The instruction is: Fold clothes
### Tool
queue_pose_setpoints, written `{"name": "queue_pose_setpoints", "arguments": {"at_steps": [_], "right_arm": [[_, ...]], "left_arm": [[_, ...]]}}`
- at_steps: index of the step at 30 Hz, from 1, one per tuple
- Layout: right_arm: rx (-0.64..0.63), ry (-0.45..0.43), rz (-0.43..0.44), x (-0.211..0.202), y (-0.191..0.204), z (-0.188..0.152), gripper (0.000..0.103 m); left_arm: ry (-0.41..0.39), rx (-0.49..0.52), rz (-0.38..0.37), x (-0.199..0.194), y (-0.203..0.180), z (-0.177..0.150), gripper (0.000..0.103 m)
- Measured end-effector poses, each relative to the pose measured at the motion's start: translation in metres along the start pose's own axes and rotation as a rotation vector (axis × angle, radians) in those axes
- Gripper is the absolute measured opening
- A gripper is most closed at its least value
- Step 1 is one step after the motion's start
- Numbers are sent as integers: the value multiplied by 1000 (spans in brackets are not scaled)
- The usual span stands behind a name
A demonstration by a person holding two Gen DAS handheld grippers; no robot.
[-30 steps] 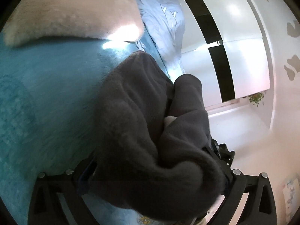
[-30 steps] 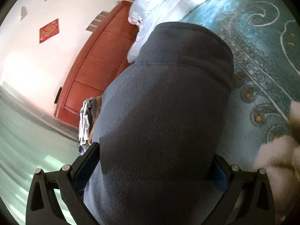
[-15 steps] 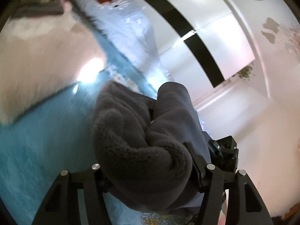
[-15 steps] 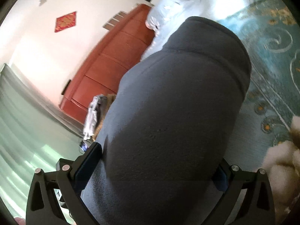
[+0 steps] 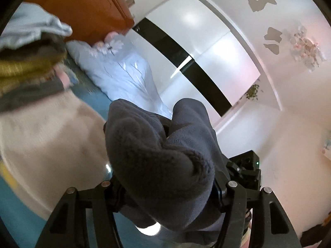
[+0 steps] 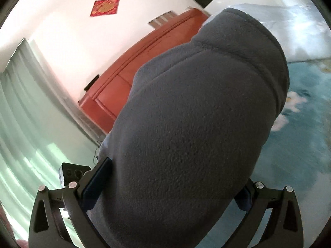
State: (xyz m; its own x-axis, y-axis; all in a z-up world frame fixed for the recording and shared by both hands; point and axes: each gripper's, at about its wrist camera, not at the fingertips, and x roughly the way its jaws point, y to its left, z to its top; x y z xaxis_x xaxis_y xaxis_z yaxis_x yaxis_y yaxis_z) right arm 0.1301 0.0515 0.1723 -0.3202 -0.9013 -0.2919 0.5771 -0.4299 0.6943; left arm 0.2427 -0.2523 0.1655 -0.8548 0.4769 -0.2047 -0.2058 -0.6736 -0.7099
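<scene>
A dark grey fleece garment (image 5: 157, 155) is bunched into thick rolls between the fingers of my left gripper (image 5: 165, 186), whose jaws press on it from both sides. The same fleece garment (image 6: 196, 113) fills most of the right wrist view as a fat rounded fold. My right gripper (image 6: 171, 188) is shut on it, with a blue pad (image 6: 97, 184) against its left side. Both grippers hold it up off the teal bedspread (image 6: 300, 144). The right-hand pad of each gripper is mostly hidden by cloth.
A cream fluffy garment (image 5: 45, 136) lies on the bed at left, beyond it a stack of folded clothes (image 5: 26, 62). A light blue pillow (image 5: 122, 72) rests against the red-brown headboard (image 6: 144, 62). A white wardrobe (image 5: 206, 51) and pale green curtains (image 6: 24, 113) stand behind.
Both grippers have risen with the grey fleece and rolled. The left jaws have narrowed onto the cloth. More wall, headboard and folded stack show now, less bedspread.
</scene>
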Motion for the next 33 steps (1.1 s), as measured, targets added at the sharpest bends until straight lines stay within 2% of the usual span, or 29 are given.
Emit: {"name": "queue_pose_setpoints", "arguments": {"at_steps": [7,12,17,23,28,33], "right_arm": [[10,50,48,101,14,20,103],[27,88,66,164,14,25,103],[38,134,48,209,4,14,103],[49,163,30,220,-10,-6,103],[52,186,10,220,-15,-14,103],[57,193,-13,197,-21,-7,103]], "left_arm": [[-70,-46,61,-6,75,50,66],[-102,-123,95,-8,131,57,66],[-101,-215,122,-5,177,60,67],[-89,-323,129,6,218,57,72],[-85,-342,141,7,219,47,73],[-77,-343,208,-1,211,45,76]]}}
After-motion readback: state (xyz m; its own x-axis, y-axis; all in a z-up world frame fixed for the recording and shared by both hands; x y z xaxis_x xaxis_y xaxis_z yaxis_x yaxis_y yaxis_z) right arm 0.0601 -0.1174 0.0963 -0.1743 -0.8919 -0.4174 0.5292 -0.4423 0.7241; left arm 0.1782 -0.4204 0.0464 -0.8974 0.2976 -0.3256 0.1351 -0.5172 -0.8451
